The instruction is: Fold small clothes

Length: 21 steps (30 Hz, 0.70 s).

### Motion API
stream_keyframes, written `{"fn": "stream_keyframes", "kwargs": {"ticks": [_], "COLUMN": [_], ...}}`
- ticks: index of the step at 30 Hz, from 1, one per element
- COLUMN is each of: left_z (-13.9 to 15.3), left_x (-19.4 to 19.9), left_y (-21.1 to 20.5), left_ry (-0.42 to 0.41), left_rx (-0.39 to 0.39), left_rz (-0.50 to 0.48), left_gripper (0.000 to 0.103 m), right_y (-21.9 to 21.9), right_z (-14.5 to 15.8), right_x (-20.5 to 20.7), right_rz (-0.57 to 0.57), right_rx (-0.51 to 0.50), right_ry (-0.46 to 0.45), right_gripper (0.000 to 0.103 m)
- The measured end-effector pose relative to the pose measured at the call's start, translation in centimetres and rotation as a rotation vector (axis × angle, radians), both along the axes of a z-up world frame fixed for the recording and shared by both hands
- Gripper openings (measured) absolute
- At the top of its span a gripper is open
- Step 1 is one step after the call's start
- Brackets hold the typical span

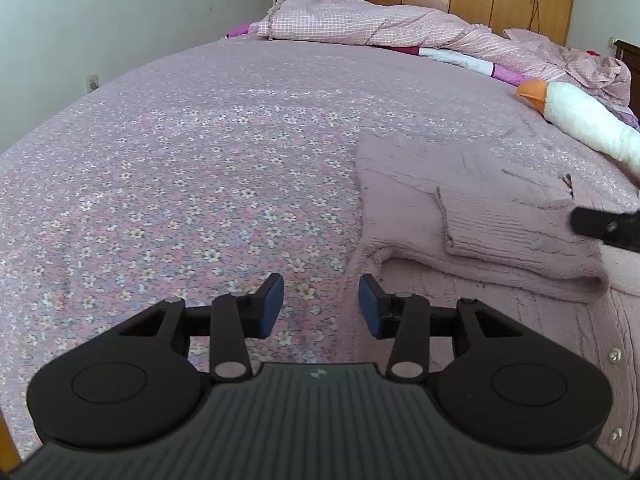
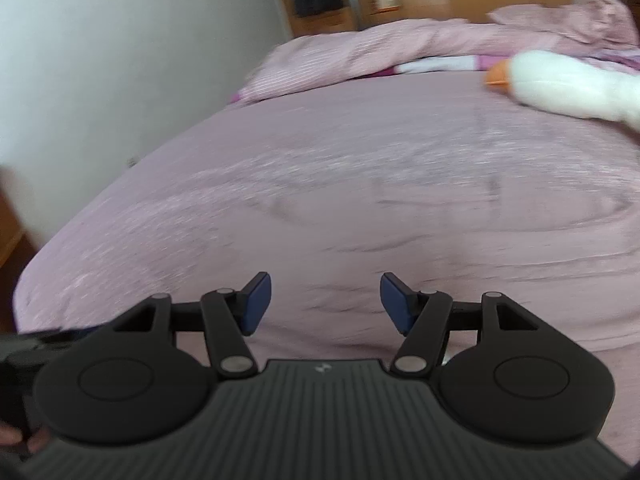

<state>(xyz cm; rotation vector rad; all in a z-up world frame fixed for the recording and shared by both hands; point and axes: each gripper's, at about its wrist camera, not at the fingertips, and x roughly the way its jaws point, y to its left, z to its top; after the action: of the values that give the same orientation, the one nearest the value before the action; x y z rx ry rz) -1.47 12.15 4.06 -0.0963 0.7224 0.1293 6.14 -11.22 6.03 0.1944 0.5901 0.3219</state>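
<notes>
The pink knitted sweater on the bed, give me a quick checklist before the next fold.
1. Left gripper jaws open, nothing held: ok.
2. Right gripper jaws open, nothing held: ok.
3. Pink knitted sweater partly folded, sleeve lying across it: ok.
4. Flowered bedspread beside the sweater free of clutter: ok.
5. Plush goose apart from the sweater: ok.
6. Right wrist view sharp enough to aim: not ok, blurred.

bare bedspread (image 1: 180, 152) lies open leftward; the folded sweater (image 1: 480, 216), plush toy (image 1: 576, 120) and quilt (image 1: 360, 20) crowd the right and far side.
</notes>
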Motion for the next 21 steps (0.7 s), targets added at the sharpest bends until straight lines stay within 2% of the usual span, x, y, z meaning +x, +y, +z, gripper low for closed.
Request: {"fn": "stream_keyframes", "kwargs": {"ticks": [6,12,15,19,21], "left_z": [0.0,-0.4,-0.4,-0.3,-0.1], "left_x": [-0.4,-0.6,-0.6,-0.6,-0.6], "left_y": [0.5,0.9,1.0,0.8,0.5], "left_ry": [0.01,0.016,0.013,0.007,0.003], "left_rx": [0.003,-0.004,-0.007,-0.01,-0.009], "left_rz": [0.0,0.002,-0.001,-0.009,-0.014], "left_gripper": [0.051,0.051,0.051,0.051,0.051], "right_y": [4.1,6.0,6.4,5.8,5.1], "right_z": [-0.6,-1.6,-2.3,-2.4,-2.3], "right_x": [0.2,1.9,2.4,2.5,2.5], "right_rz": [0.122,0.159,0.159,0.148,0.137], "right_rx": [-0.041,-0.098,-0.129,-0.141,-0.1], "right_ry": [-0.004,0.026,0.034,0.032,0.039], "right_gripper": [0.063,0.06,0.05,0.02,0.014]}}
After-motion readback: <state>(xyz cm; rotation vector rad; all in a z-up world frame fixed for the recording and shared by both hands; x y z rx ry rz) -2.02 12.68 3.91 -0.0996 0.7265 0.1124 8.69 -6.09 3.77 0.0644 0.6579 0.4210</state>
